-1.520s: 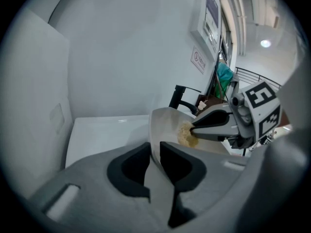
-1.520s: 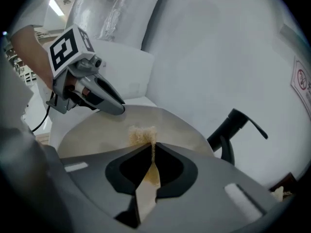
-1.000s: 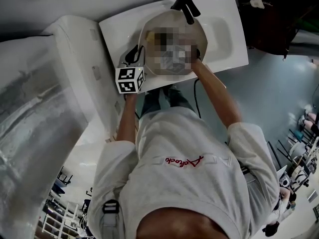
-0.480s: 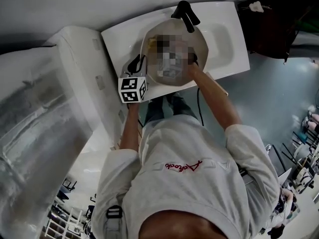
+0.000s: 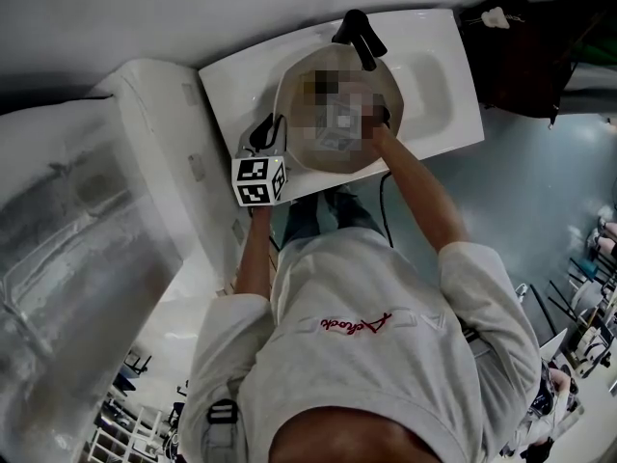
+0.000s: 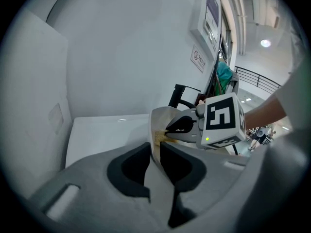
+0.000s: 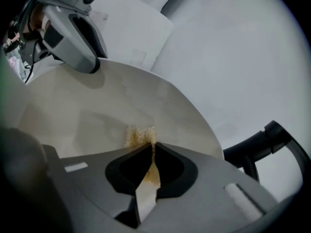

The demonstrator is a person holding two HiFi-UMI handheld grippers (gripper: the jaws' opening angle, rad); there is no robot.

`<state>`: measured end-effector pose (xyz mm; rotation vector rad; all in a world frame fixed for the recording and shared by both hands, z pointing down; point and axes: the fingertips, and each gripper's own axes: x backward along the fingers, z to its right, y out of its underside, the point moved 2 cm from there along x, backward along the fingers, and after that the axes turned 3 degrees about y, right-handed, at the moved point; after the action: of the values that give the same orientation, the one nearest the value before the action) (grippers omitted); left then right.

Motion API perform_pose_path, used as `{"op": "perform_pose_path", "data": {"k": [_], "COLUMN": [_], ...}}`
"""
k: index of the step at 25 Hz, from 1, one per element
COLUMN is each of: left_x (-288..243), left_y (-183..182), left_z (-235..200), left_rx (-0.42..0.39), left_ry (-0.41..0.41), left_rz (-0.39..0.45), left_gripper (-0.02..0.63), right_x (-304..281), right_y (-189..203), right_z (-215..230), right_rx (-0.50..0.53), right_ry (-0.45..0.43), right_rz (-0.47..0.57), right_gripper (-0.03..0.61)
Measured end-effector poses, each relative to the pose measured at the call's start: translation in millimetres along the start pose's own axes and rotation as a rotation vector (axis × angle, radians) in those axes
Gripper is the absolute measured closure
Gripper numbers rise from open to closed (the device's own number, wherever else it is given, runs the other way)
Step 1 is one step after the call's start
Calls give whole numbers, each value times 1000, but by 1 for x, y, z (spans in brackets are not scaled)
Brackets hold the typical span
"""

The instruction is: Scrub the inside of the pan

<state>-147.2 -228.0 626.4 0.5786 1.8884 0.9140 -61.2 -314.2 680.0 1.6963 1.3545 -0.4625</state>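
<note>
Nearest the camera, the left gripper is closed on the thin rim of the pan, which is thereby steadied over the white sink. A yellow sponge is pinched in the closed right gripper and pressed against the pan's pale inner wall. Scrubbing is judged to be under way. Next, the sponge should be swept across the rest of the inside, with pressure kept on and the rim held firm.

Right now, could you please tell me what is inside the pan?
The right gripper is inside, shut on a yellowish scrub pad held against the pale inner wall of the pan. The pan's bottom beneath the gripper body is covered, so any residue there cannot be seen.
</note>
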Motion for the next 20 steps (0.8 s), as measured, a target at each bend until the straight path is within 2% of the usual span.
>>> {"op": "perform_pose_path", "data": {"k": [20], "left_x": [-1], "left_y": [0], "left_z": [0], "left_rx": [1], "left_ry": [-9], "left_rz": [-8], "left_gripper": [546], "right_x": [4], "right_y": [78], "right_z": [23], "right_rx": [-62], "right_ry": [43], "right_rz": [-228], "right_gripper": [549]}}
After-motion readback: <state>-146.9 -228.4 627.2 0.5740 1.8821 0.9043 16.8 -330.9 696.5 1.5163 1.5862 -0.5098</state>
